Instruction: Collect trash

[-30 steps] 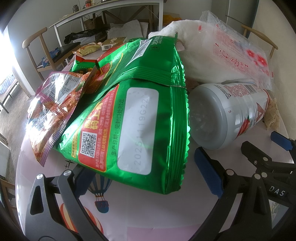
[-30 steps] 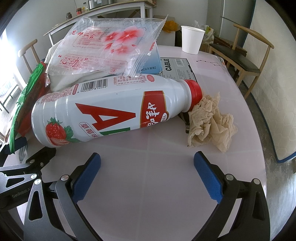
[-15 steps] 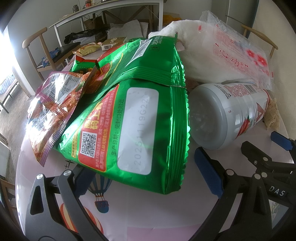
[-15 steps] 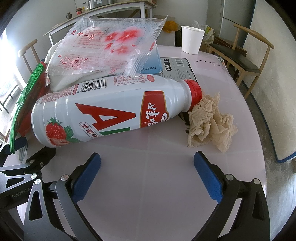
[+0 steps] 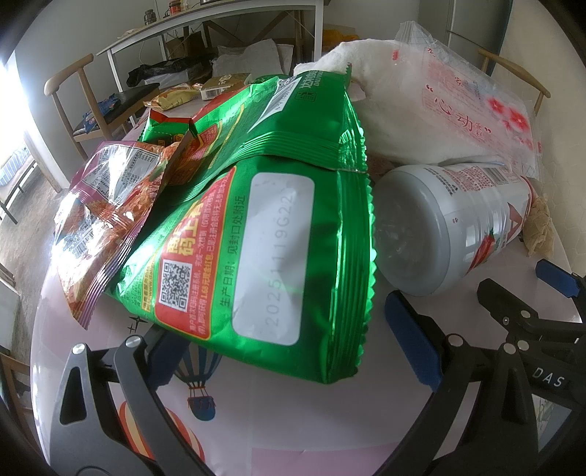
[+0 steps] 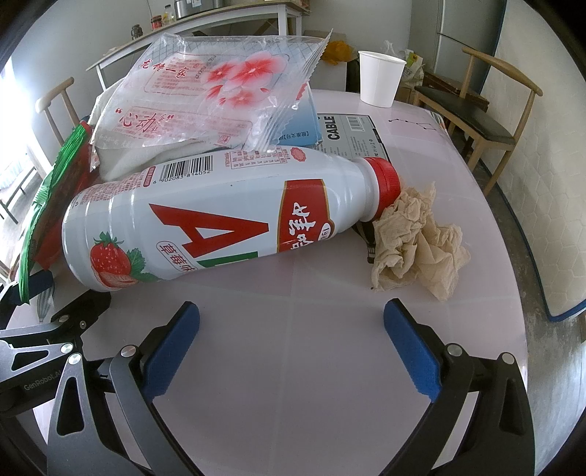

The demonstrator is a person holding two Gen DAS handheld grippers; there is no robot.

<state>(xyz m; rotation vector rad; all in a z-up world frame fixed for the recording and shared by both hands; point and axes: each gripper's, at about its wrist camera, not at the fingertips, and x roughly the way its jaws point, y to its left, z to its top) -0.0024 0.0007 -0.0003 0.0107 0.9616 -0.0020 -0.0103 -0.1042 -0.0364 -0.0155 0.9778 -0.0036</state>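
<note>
A green snack bag lies on the round table just ahead of my left gripper, which is open; the bag's near edge covers the left blue pad. A purple-red wrapper lies to its left. A white strawberry-drink bottle with a red cap lies on its side, ahead of my open right gripper, whose jaws hold nothing. The bottle's base shows in the left wrist view. A crumpled brown tissue lies right of the cap. A clear flowered plastic bag rests behind the bottle.
A white paper cup stands at the table's far side beside a flat cable box. Wooden chairs stand to the right and far left. The table edge drops off on the right. A long desk runs behind.
</note>
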